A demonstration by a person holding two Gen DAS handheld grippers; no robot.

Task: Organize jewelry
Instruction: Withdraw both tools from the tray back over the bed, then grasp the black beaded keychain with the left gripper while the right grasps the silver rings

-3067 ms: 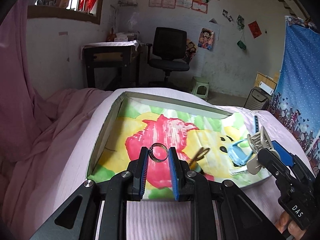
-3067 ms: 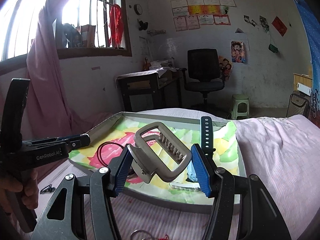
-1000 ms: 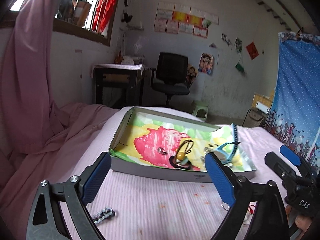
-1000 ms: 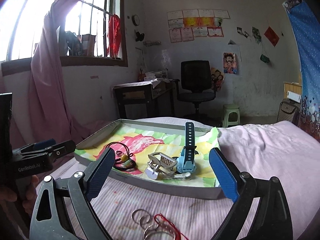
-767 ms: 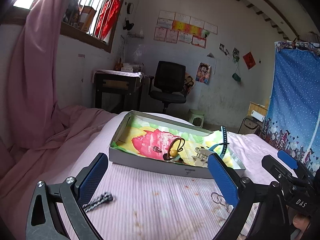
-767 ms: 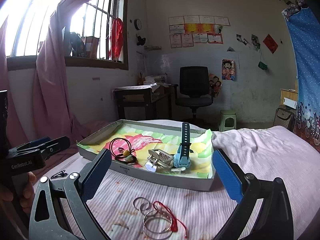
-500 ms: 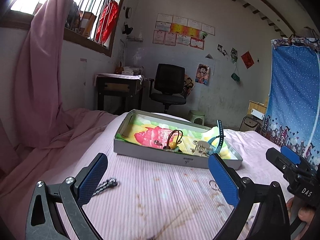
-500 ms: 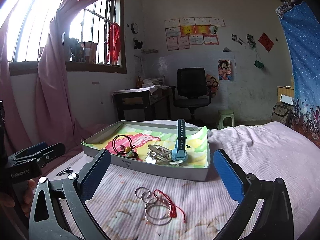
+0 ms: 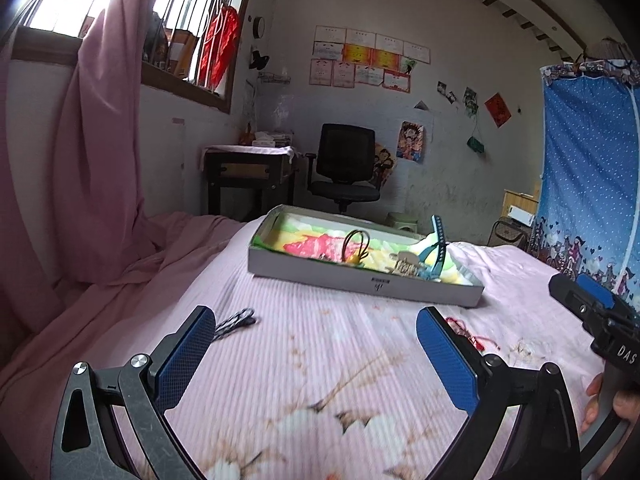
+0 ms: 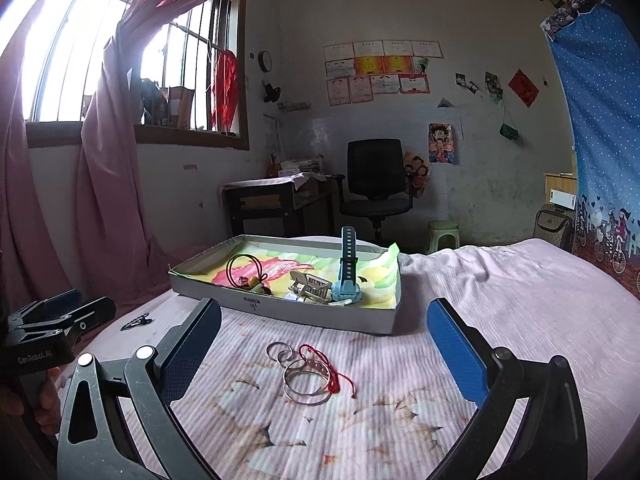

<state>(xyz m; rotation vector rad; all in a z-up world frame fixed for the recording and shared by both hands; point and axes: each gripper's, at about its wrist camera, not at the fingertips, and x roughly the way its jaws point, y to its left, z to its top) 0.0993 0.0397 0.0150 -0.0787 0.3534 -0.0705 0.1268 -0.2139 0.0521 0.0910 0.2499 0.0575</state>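
Note:
A shallow grey box (image 9: pixel 360 278) (image 10: pixel 316 316) with a bright printed lining sits on the pink bed. In it lie a black hair tie (image 10: pixel 244 270), a beige hair claw (image 10: pixel 310 286), a blue watch (image 10: pixel 346 280) with its strap upright, and a small ring. Several silver bangles with a red cord (image 10: pixel 310 376) lie on the bedspread before the box. A dark braided piece (image 9: pixel 234 322) (image 10: pixel 136 322) rests to the left. My left gripper (image 9: pixel 316 356) and my right gripper (image 10: pixel 324 348) both stand wide open and empty, well back from the box.
A pink curtain (image 9: pixel 100 160) hangs at the left by the barred window. Beyond the bed stand a dark desk (image 9: pixel 250 176), a black office chair (image 9: pixel 346 172) and a green stool (image 10: pixel 442 232). A blue patterned cloth (image 9: pixel 592 184) hangs at the right.
Both grippers let go of the ring and the hair claw, which now lie in the box, then opened wide and drew back toward the bed's near end.

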